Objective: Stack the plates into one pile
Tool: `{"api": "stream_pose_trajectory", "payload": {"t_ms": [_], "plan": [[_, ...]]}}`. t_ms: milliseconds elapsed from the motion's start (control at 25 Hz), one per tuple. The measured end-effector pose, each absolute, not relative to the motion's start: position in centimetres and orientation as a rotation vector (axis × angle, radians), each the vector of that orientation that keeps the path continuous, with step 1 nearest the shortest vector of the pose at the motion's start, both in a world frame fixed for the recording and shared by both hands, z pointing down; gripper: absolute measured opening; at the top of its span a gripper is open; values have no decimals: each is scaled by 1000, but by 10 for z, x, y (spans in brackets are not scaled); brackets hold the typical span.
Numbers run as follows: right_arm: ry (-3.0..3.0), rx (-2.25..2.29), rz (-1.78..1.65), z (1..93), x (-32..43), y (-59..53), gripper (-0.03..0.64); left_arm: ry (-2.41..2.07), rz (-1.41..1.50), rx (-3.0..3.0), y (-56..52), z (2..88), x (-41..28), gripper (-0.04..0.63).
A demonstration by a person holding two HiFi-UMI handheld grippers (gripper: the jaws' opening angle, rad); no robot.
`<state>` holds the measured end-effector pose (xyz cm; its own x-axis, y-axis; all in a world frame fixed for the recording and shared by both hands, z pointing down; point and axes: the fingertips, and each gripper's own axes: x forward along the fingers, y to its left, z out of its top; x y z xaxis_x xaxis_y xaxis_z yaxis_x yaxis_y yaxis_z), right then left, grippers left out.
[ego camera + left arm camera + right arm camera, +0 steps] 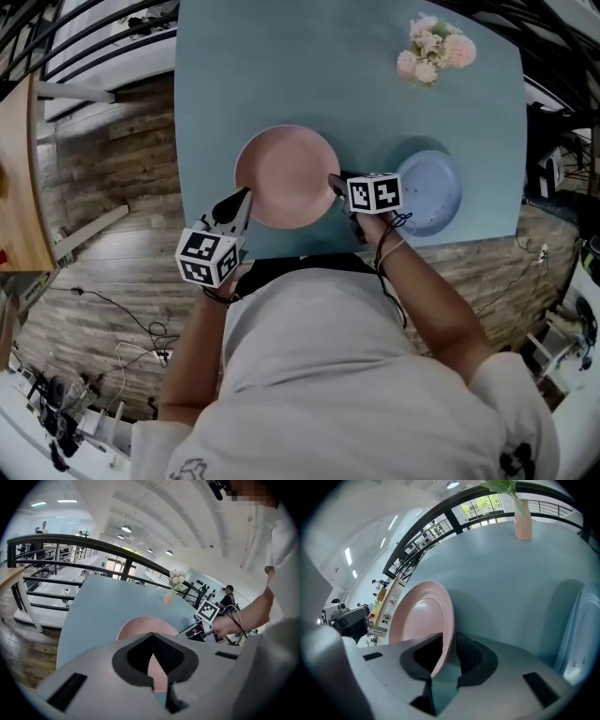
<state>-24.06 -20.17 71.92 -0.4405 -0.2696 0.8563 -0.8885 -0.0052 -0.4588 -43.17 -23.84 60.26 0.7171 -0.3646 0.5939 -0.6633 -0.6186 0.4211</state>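
A pink plate (286, 175) lies mid-table, with a pale blue plate (429, 192) on the table to its right. My right gripper (334, 181) sits at the pink plate's right rim. In the right gripper view that rim (445, 644) runs between the jaws of the right gripper (449, 633), and a thin dark slit remains beside one pad, so I read it as open. My left gripper (247, 194) points at the plate's near-left rim. Its tips meet in the left gripper view (153, 633), and pink plate (145, 625) shows beyond them.
The teal table (281, 66) ends just in front of the plates, with wooden floor (103, 169) around it. A pink vase of flowers (433, 47) stands at the far right. The blue plate (581, 634) is close on the right gripper's right.
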Motion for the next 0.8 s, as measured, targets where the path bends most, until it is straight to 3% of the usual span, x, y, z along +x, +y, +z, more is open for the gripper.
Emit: {"api": "stream_pose_trajectory", "payload": {"t_ms": [160, 800], "plan": [[-1697, 1200, 1484, 725, -242, -201, 46, -770, 620, 2269, -238, 608, -436, 5], [-1716, 1218, 1535, 709, -256, -208, 20, -790, 592, 2289, -245, 594, -456, 5]]}}
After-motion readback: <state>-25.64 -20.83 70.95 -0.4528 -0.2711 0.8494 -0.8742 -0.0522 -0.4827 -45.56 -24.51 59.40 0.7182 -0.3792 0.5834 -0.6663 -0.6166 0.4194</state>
